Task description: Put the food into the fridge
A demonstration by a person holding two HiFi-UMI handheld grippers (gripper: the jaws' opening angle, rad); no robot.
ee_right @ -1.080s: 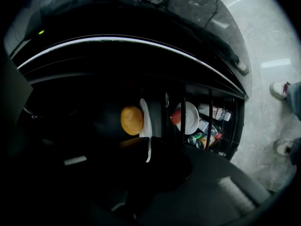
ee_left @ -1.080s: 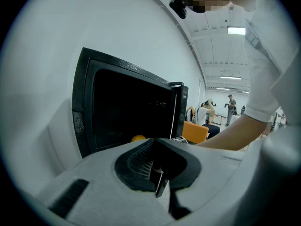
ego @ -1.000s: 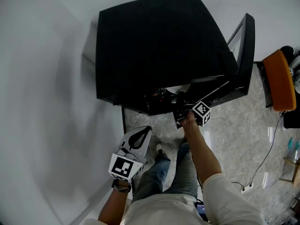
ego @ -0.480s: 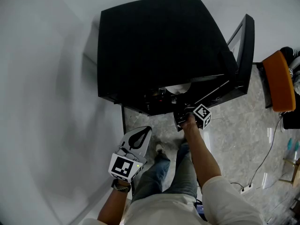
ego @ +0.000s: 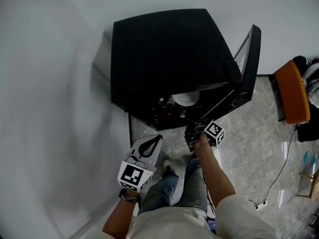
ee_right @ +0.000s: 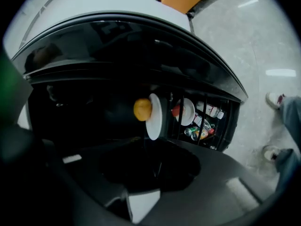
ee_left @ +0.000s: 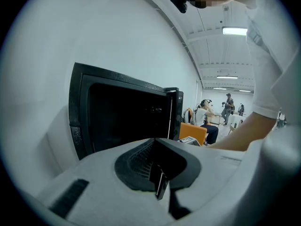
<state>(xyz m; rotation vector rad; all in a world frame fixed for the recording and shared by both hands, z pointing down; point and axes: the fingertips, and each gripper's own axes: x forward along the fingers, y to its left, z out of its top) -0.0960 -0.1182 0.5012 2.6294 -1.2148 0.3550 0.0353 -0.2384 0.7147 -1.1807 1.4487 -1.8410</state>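
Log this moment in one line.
fridge: door open | plate with orange: inside fridge | right tongs: opening, nothing between | left tongs: shut, empty

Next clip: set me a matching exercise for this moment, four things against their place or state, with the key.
Things:
1. round orange food
2. fridge door
3. left gripper
4. bottles

Place or state:
A. swung open
B. on the white plate inside the fridge
C. behind the rack bars
D. jaws shut, nothing in them

Pairs: 1-B, 2-A, 3-D, 4-C
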